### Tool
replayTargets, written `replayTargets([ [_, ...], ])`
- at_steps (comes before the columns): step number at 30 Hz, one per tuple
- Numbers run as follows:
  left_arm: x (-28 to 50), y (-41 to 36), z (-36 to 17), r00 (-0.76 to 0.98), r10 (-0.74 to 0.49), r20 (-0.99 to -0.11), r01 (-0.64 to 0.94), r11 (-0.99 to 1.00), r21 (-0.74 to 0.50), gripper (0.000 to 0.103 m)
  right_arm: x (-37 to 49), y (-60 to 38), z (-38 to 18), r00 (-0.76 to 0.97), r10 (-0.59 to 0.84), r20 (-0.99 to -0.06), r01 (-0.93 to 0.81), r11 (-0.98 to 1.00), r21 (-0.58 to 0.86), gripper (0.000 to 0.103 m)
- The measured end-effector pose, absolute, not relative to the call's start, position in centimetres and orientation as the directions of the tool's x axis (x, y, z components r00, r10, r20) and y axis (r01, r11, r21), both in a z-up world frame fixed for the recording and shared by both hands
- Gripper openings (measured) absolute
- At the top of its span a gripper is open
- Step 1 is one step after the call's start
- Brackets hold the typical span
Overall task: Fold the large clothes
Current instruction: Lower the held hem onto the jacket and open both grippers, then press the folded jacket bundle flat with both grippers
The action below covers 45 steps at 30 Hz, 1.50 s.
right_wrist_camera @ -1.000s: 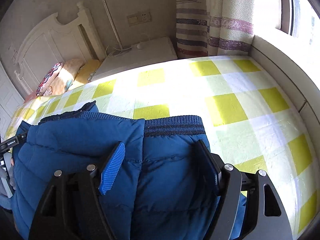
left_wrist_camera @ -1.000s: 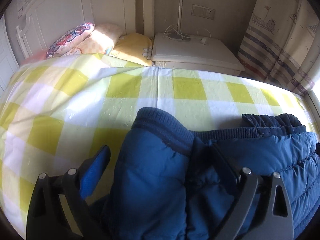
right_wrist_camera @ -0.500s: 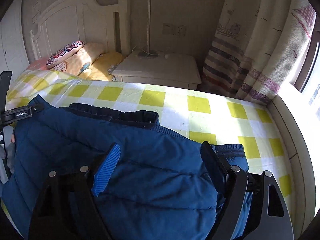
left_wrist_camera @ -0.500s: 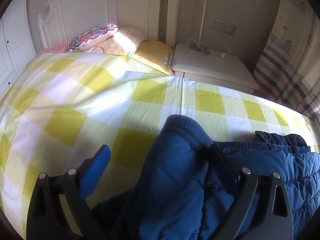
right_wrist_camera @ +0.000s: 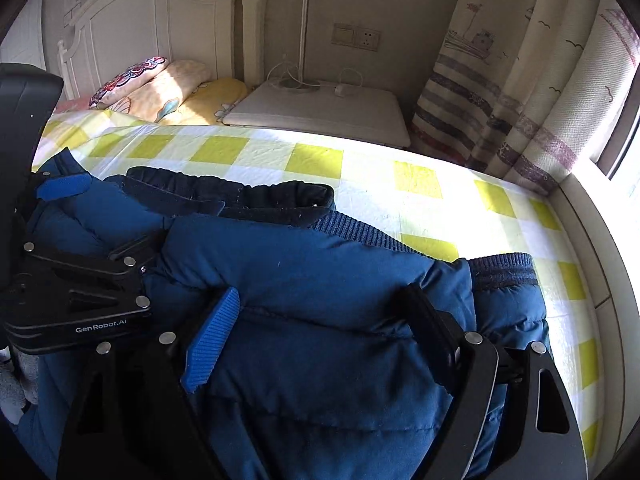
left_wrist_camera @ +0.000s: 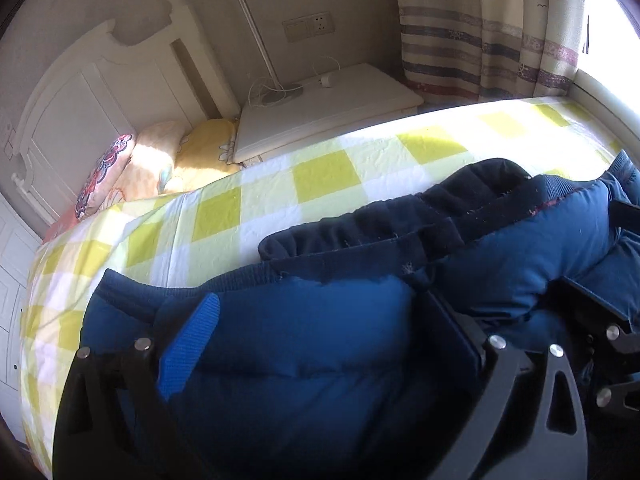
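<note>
Bed with a yellow-and-white checked quilted cover fills both views, sunlit toward the window side; white panelled headboard, patterned pillows and a low white bedside cabinet lie beyond it, a striped printed curtain at the far right. On the near part of the cover lies the blue quilted padded jacket with dark ribbed trim, bunched and doubled over itself, a dark collar or inner band ridged up along its far edge and a ribbed cuff or hem lying toward the window side. Left gripper sits low over the jacket's left part, fingers spread wide with puffed fabric between them; pads do not appear to press, so it reads as spread, nothing pinched. Right gripper is likewise splayed wide over the jacket's right part, fabric bulging up between the fingers, no pinch visible. The two tools are close together, the left one seen just beside the right in the right wrist view. Judged step: a fold has just been laid over and let go, with the bundle resting loose. Next move likely calls for choosing a fresh edge, perhaps the ribbed hem, closing firmly through thick padding, and carrying it across without the slippery bulk springing open.
</note>
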State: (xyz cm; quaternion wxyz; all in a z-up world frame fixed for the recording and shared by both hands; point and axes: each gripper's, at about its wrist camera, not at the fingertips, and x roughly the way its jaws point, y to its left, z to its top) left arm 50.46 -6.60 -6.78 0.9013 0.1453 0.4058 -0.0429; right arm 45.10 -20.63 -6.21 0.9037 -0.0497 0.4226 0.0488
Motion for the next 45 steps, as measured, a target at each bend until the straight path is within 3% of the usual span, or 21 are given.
replayTargets([
  [3,51.1,-3.6,-6.8,0.636,-0.023,-0.771,0.18,0.976,0.12,0.1,45.3,-20.8,-6.2,0.625,0.068,-0.778,-0.137,0.99,-0.023,0.08],
  [5,51.6,-1.3,-6.3,0.647,-0.007,-0.763,0.157,0.98,0.124,0.1,45.3,-21.5,-5.7,0.61,0.089,-0.788,-0.146,0.989,0.0,0.08],
  [8,52.3,3.0,-5.7,0.628,-0.077,-0.774,0.13,0.991,0.007,0.101,44.5,-24.9,-4.5,0.655,0.027,-0.755,-0.038,0.999,0.002,0.08],
  [10,52.5,4.9,-5.8,0.611,-0.138,-0.779,0.134,0.989,-0.07,0.101,44.7,-28.4,-5.3,0.644,0.019,-0.764,0.055,0.996,0.071,0.081],
  [13,52.5,6.9,-6.3,0.619,-0.226,-0.752,0.115,0.974,-0.197,0.101,45.2,-32.0,-7.8,0.619,0.174,-0.766,0.106,0.948,0.301,0.082],
  [15,52.7,7.6,-6.5,0.621,-0.243,-0.745,0.086,0.966,-0.244,0.101,45.4,-32.0,-7.9,0.622,0.182,-0.762,0.102,0.946,0.309,0.082],
  [21,51.6,6.6,-5.7,0.673,-0.193,-0.714,0.081,0.979,-0.188,0.1,45.2,-31.2,-7.5,0.634,0.132,-0.762,0.112,0.959,0.259,0.08],
  [24,50.2,6.0,-4.3,0.711,-0.046,-0.702,-0.005,0.997,-0.071,0.099,44.0,-28.8,-5.4,0.646,0.051,-0.762,0.07,0.99,0.126,0.08],
  [27,46.7,4.2,-2.0,0.759,-0.103,-0.643,0.066,0.995,-0.081,0.1,40.8,-24.4,-2.6,0.675,0.159,-0.721,-0.117,0.987,0.108,0.081],
  [28,45.6,3.1,-1.6,0.766,-0.096,-0.636,0.085,0.995,-0.047,0.1,39.9,-22.3,-2.4,0.666,0.163,-0.728,-0.173,0.983,0.061,0.086],
  [32,43.1,-2.4,-3.7,0.756,0.009,-0.654,0.167,0.964,0.206,0.1,37.9,-15.8,-5.0,0.637,0.07,-0.767,-0.295,0.942,-0.159,0.087],
  [34,43.0,-3.6,-5.9,0.73,0.07,-0.68,0.18,0.94,0.29,0.101,38.0,-16.3,-5.6,0.632,0.083,-0.77,-0.282,0.951,-0.129,0.087],
  [36,42.9,-3.0,-5.8,0.728,0.069,-0.682,0.16,0.95,0.268,0.101,38.3,-17.8,-5.4,0.61,0.11,-0.784,-0.254,0.965,-0.062,0.087],
  [42,40.7,2.4,-4.5,0.754,0.128,-0.645,0.049,0.967,0.25,0.101,36.7,-25.7,-4.8,0.647,0.012,-0.762,-0.051,0.998,-0.027,0.087],
  [45,40.1,6.0,-5.0,0.738,0.15,-0.657,-0.009,0.977,0.213,0.101,36.2,-29.2,-6.6,0.647,0.115,-0.754,-0.014,0.99,0.139,0.088],
])
